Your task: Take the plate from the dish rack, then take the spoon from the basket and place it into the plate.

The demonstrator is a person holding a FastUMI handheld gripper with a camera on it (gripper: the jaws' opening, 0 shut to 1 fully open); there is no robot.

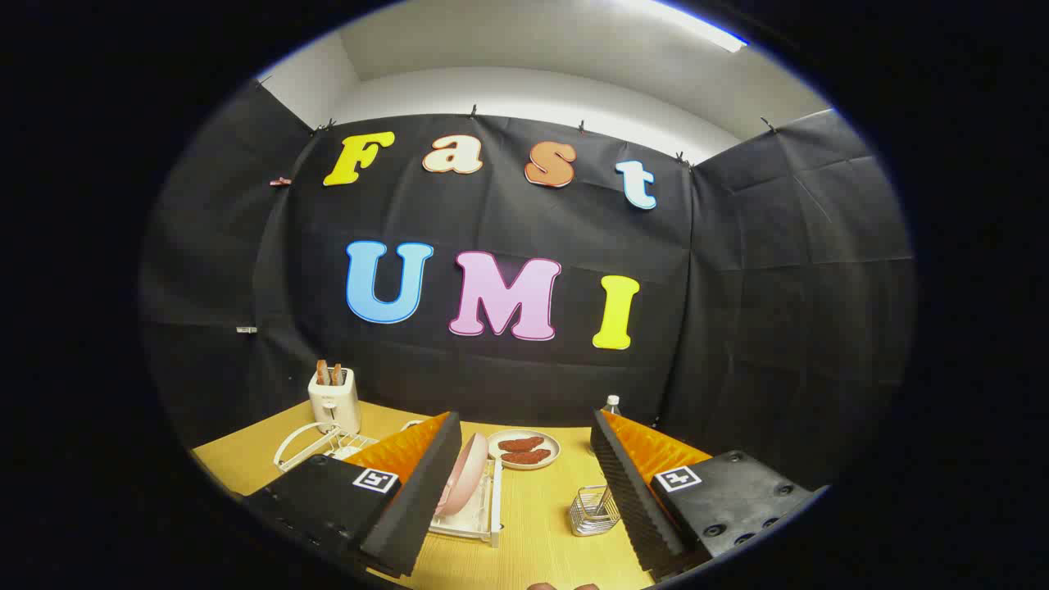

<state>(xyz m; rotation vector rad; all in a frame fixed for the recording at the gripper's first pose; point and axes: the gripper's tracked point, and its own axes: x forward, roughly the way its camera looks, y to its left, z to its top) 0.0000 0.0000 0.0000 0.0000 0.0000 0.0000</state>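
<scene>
A pink plate [460, 482] stands on edge in a white dish rack [479, 524], right beside my left finger [410, 492] and partly hidden by it. A small wire basket [594, 512] sits on the wooden table [533, 541] close to my right finger [635, 492], with a thin handle, apparently the spoon [602, 497], sticking up in it. My gripper [524, 455] hovers above the table with its fingers wide apart and nothing between them.
Beyond the fingers lies a white dish [524, 449] with brown food pieces. A white toaster [334, 399] with toast stands at the back left, with a white wire frame [315, 447] in front of it. A bottle top [611, 404] peeks over the right finger.
</scene>
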